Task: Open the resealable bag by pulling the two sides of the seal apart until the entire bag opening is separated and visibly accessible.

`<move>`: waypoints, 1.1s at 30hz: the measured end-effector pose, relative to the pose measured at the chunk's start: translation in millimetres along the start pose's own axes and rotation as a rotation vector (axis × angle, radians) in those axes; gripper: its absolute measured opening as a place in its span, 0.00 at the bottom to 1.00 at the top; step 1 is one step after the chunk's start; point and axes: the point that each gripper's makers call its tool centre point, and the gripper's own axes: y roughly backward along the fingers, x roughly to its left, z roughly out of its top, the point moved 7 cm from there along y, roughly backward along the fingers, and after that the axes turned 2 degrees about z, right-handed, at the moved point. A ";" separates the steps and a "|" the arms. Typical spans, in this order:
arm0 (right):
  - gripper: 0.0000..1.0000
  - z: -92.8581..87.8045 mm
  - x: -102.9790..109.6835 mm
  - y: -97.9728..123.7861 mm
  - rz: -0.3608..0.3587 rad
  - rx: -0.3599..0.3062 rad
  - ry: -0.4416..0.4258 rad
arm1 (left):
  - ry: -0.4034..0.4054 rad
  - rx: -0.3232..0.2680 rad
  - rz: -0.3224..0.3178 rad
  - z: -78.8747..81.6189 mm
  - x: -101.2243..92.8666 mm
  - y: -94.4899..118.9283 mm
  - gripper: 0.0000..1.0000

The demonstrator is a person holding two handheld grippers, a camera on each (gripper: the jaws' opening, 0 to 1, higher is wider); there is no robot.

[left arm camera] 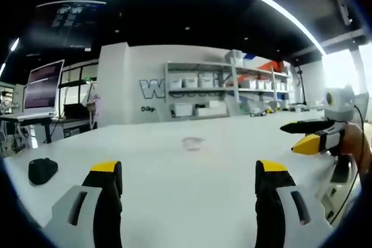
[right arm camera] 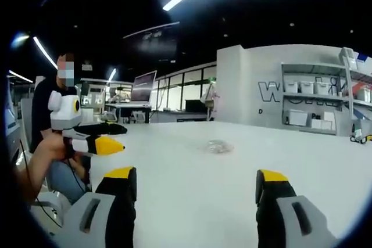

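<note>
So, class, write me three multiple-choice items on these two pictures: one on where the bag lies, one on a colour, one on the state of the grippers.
1. Where is the clear bag?
A. on the white table, ahead of both grippers
B. held in the left gripper
C. on a shelf

2. What colour are the jaw tips?
A. red
B. yellow
C. green

3. How does the right gripper stand?
A. shut on the bag
B. shut, empty
C. open, empty

Key: 1 A, the bag lies flat on the tabletop, apart from the jaws. 2 B, yellow caps top each black jaw. 3 C, its jaws stand wide apart with bare table between.
</note>
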 end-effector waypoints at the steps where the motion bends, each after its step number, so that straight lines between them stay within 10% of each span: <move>1: 0.82 0.1 0.1 -0.1 0.002 0.000 0.001 | 0.000 -0.004 0.000 0.1 -0.1 0.3 0.93; 33: 0.75 0.5 -3.6 -3.0 0.006 0.034 0.019 | -0.026 -0.001 -0.019 6.7 -3.5 -7.4 0.91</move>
